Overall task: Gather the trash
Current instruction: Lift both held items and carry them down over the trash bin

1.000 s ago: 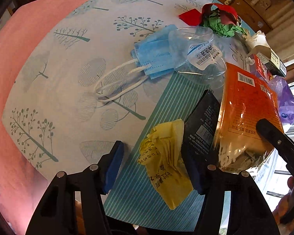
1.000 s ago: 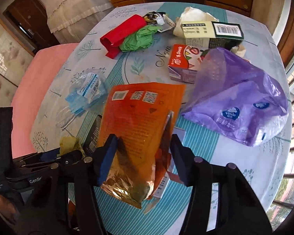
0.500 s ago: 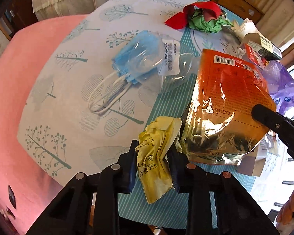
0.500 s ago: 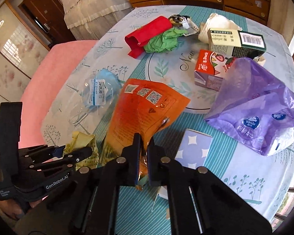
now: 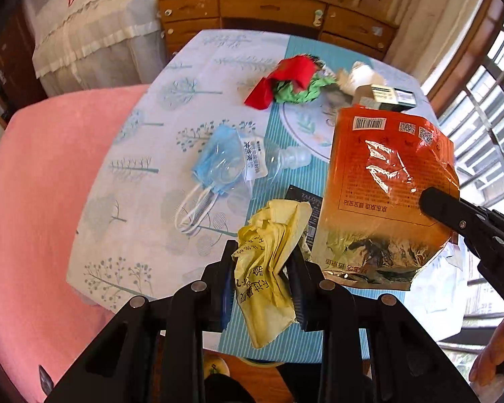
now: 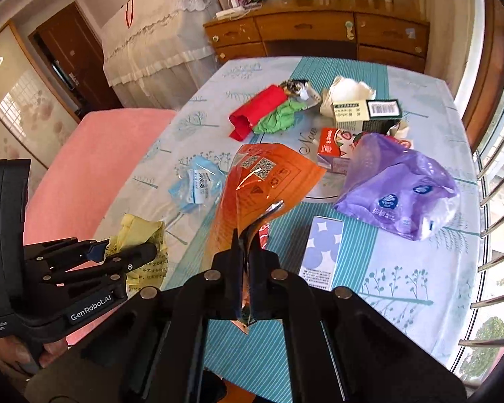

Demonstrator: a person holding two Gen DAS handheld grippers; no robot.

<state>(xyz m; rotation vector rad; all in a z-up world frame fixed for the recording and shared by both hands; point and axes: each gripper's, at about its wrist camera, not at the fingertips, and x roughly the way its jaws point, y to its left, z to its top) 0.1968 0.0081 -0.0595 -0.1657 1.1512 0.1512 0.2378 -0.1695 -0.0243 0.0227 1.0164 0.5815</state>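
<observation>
- The left tongs (image 5: 262, 278) are clamped on one crumpled yellow paper wrapper with black print (image 5: 268, 268), which hangs between the blue pads, clear of the counter (image 5: 134, 201).
- The right tongs (image 6: 247, 268) are pressed together on the near edge of one glossy orange foil pouch with barcode and QR squares (image 6: 252, 188); the pouch stands lifted, its silvery inner side showing at the fold.
- From the left wrist view the pouch hangs just right of the yellow wrapper and hides part of one dark flat packet (image 5: 304, 201) lying on the counter behind it.
- The counter carries a pale cloth printed with trees and a teal striped band down its middle.
- One blue pleated face mask with white ear loops (image 5: 211, 168) lies left of centre, with one crushed clear plastic bottle bearing a white label (image 5: 262, 161) partly over it.
- One small pale blue carton with white stars (image 6: 324, 248) lies near, just right of the right tongs.
- One crinkled purple plastic bag (image 6: 396, 188) sits on the right, touching one red juice carton (image 6: 332, 147).
- Farther off lie one red paper roll (image 6: 255, 114), one crumpled green paper (image 6: 279, 117), one white crumpled wad (image 6: 347, 90) and one cream and dark green box (image 6: 366, 110).
- A pink cushioned seat (image 5: 33, 184) stands left; a wooden drawer chest (image 6: 319, 33) stands beyond the far edge.
</observation>
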